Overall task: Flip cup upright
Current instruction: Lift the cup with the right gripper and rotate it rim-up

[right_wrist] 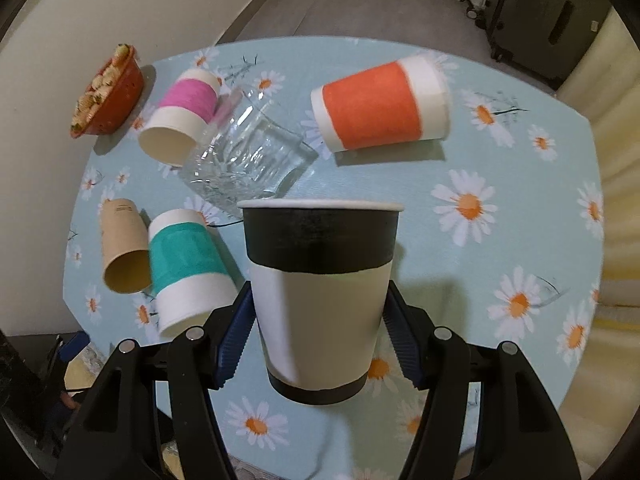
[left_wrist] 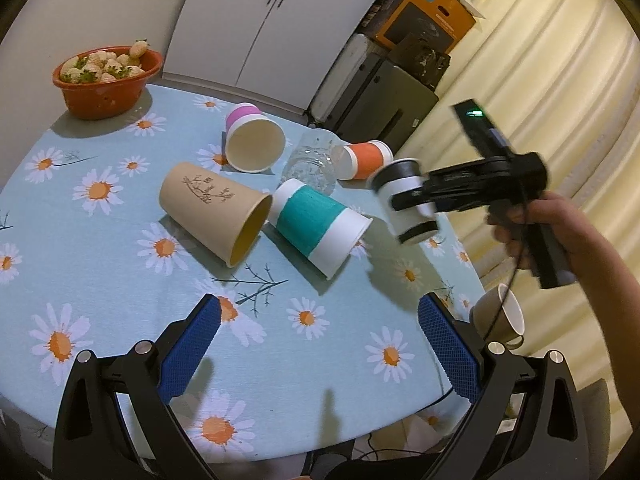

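Gripping the black-banded cup (right_wrist: 320, 300), the right gripper (right_wrist: 320, 340) holds it above the table (right_wrist: 500, 168).

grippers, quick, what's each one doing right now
Left gripper: open, holding nothing.
Right gripper: shut on the black-banded cup, lifted off the table.

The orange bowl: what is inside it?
The orange bowl holds pale strawberries with green leaves, heaped to the rim. Whatever lies beneath that top layer is covered.
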Demonstrator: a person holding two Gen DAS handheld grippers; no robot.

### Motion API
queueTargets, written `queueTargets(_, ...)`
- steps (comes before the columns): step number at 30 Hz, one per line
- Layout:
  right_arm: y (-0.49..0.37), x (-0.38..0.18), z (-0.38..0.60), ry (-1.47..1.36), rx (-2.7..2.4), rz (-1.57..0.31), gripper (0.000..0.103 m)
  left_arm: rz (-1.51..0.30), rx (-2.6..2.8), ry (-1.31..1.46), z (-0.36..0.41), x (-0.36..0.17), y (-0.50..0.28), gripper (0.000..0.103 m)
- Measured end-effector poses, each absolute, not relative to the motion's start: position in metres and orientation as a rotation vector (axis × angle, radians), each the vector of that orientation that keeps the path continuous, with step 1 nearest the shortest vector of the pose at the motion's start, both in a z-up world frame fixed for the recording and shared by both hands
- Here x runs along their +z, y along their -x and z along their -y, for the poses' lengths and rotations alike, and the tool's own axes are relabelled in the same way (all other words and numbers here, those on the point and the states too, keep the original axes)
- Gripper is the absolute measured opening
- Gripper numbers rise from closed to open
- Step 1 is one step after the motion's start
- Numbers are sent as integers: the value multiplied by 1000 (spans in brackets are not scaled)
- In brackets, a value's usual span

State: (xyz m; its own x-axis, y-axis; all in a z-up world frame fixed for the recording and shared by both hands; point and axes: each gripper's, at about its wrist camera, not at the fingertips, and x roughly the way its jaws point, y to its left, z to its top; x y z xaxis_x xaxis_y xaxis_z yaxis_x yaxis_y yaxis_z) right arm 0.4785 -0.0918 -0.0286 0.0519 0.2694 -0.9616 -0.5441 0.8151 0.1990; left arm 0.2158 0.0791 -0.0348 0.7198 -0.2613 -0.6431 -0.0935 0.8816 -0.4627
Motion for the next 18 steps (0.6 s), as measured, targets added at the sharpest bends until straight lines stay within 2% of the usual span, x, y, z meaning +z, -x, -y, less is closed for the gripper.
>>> queueTargets(8,-437,8,112,162,639,-1339,63,-760,-57,496,-86,-34,-212,96)
queueTargets(18,-371,1,108,101,714,-1349,63,-756,-50,453,-78,-33,-196,96)
